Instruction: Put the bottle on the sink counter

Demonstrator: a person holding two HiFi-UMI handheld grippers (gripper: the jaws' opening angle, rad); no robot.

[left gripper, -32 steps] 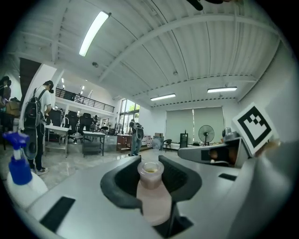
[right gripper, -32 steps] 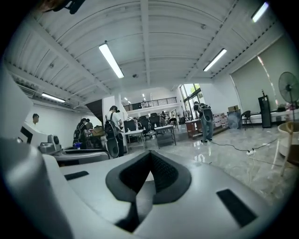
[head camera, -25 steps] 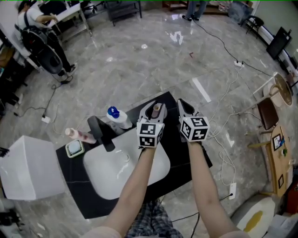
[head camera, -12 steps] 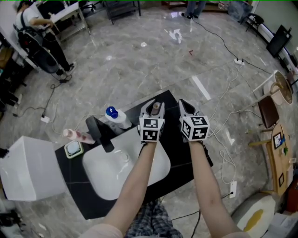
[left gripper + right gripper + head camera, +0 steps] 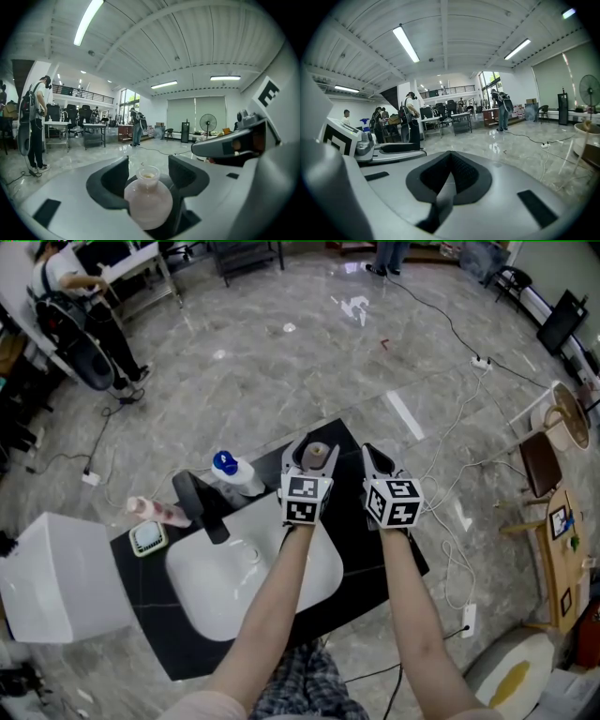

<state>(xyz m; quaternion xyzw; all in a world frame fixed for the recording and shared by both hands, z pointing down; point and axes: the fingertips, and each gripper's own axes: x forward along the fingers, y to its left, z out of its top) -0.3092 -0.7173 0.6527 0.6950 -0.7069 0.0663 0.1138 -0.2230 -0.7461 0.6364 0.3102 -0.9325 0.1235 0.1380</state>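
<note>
- Nearest, sunk into the glossy black sink counter (image 5: 370, 545): white oval basin (image 5: 253, 573).
- Left of the basin: black faucet (image 5: 201, 507), small green-rimmed dish (image 5: 150, 540), pink bottle lying on its side (image 5: 155, 513), clear blue-capped bottle (image 5: 234, 475) just behind.
- Past the basin, at the counter's far edge: left gripper (image 5: 314, 448), jaws opening wide, pads off the glass.
- Between those jaws, upright on the counter: pale pink round-bodied bottle (image 5: 148, 201), mouth uncapped.
- Just right of it: right gripper (image 5: 371, 454), jaws pressed together, empty.
- Beyond, on the grey marble floor (image 5: 281, 371): trailing cables (image 5: 441, 320); far left, a person (image 5: 70, 296) at a table.
</note>
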